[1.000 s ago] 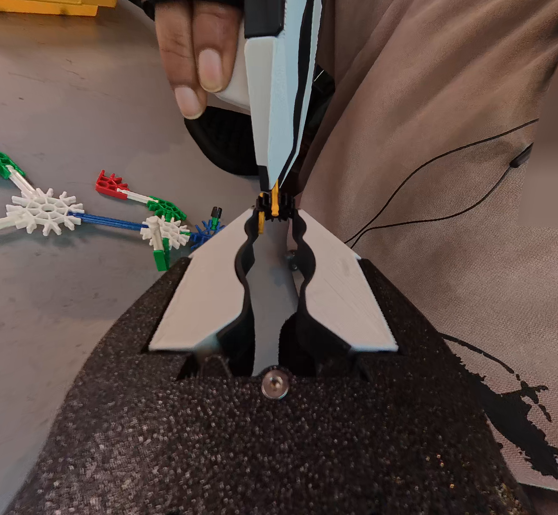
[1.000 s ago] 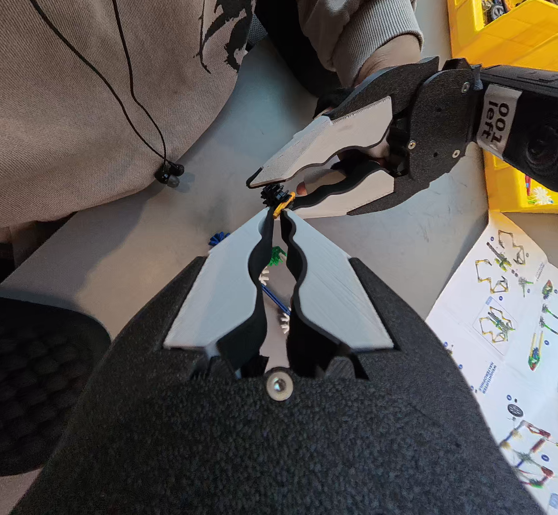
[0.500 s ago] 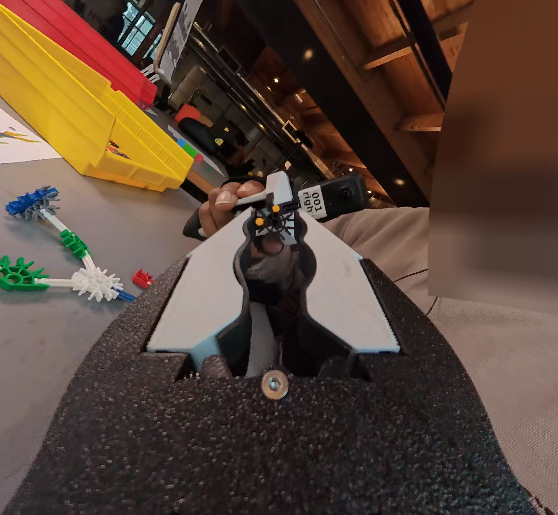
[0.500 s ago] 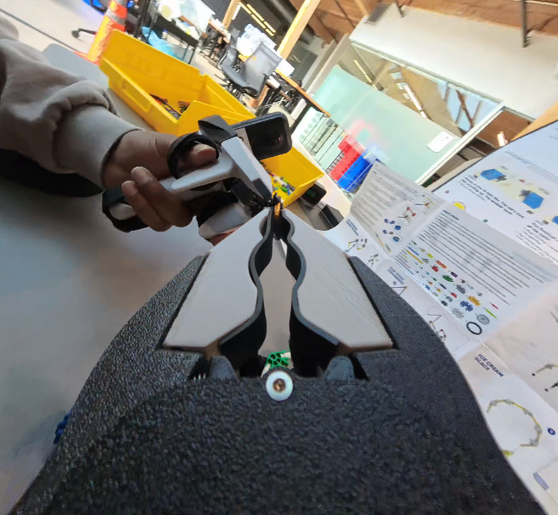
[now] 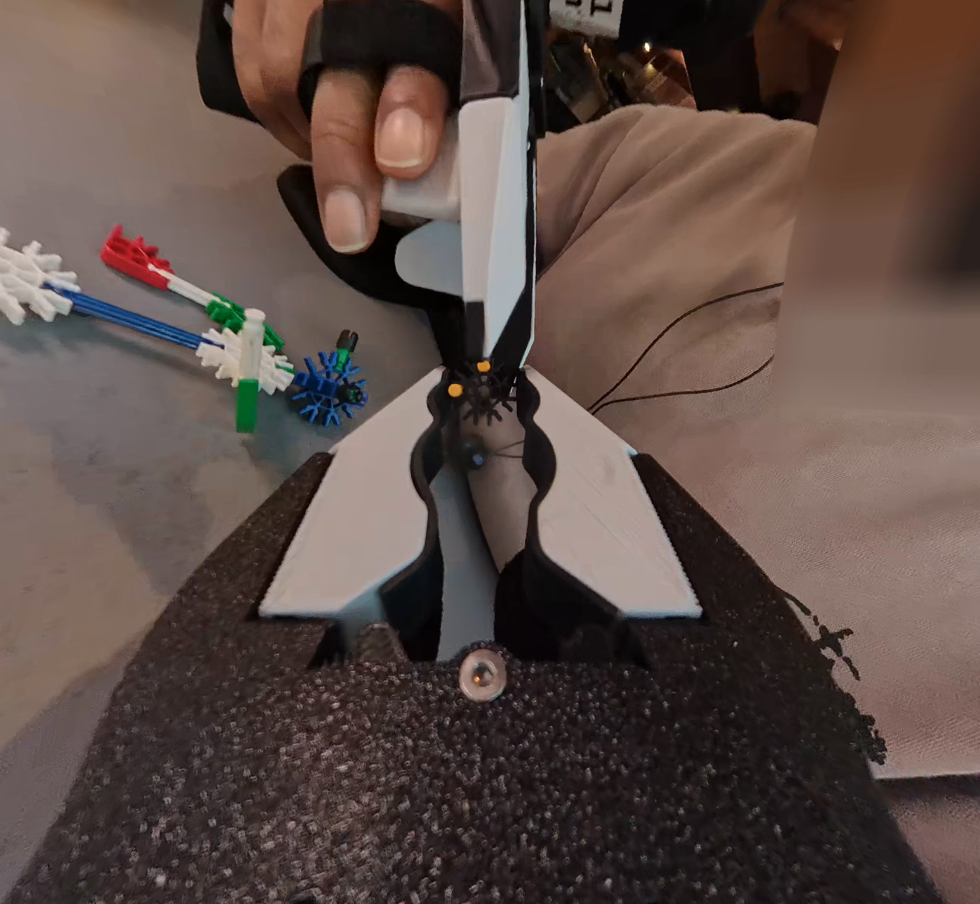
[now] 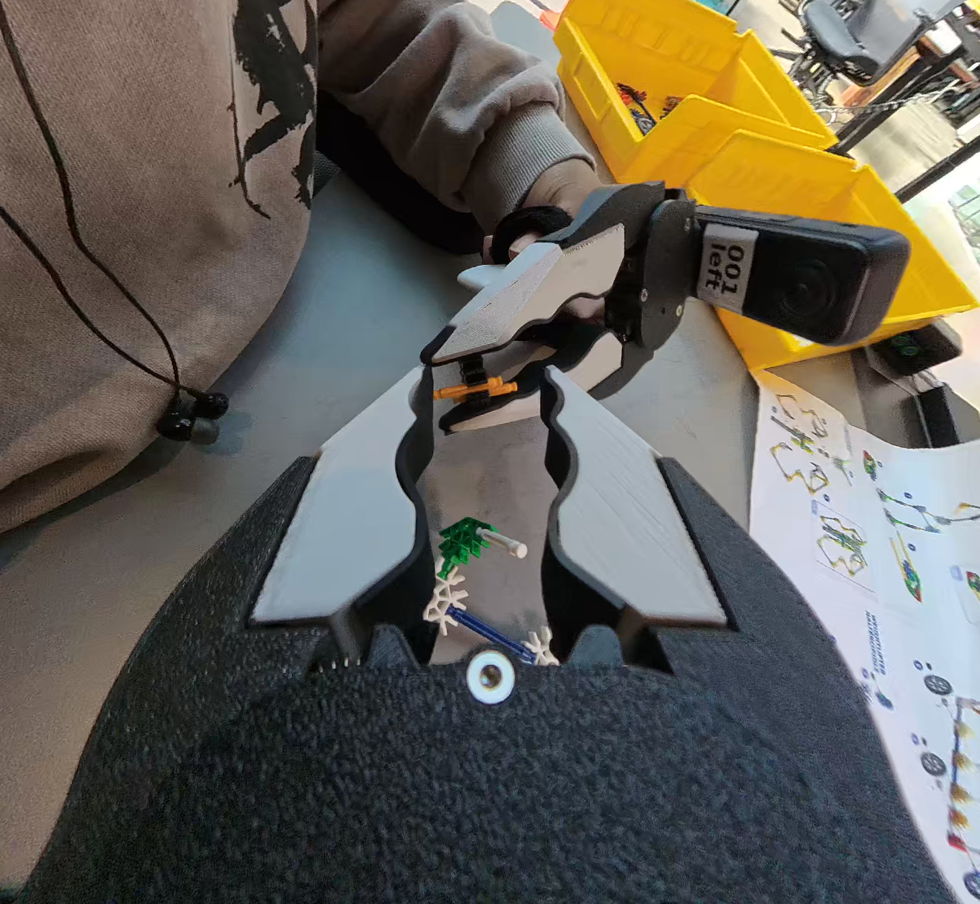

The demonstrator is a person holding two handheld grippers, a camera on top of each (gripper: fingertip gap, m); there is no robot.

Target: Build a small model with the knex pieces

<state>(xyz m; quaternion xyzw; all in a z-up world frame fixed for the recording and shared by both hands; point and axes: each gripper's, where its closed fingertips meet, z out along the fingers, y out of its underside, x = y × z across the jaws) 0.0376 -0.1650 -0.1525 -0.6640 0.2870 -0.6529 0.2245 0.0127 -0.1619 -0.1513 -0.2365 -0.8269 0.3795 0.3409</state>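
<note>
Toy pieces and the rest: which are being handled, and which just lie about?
Handled: black connector with orange rods, clamped in left hand-held gripper; right hand-held gripper open around it.
Lying about: coloured rod assembly, yellow bins, instruction sheet.

Each wrist camera looks close along its own fingers, down at the grey tabletop [image 5: 106, 454]; both share the black connector [image 5: 485, 396] and each other's gripper.

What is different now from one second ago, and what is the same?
The right gripper has opened and let go of the orange rod, which it pinched a second ago. The left gripper stays shut on the black connector, the rod still plugged in it. The coloured assembly lies on the table as before.
</note>
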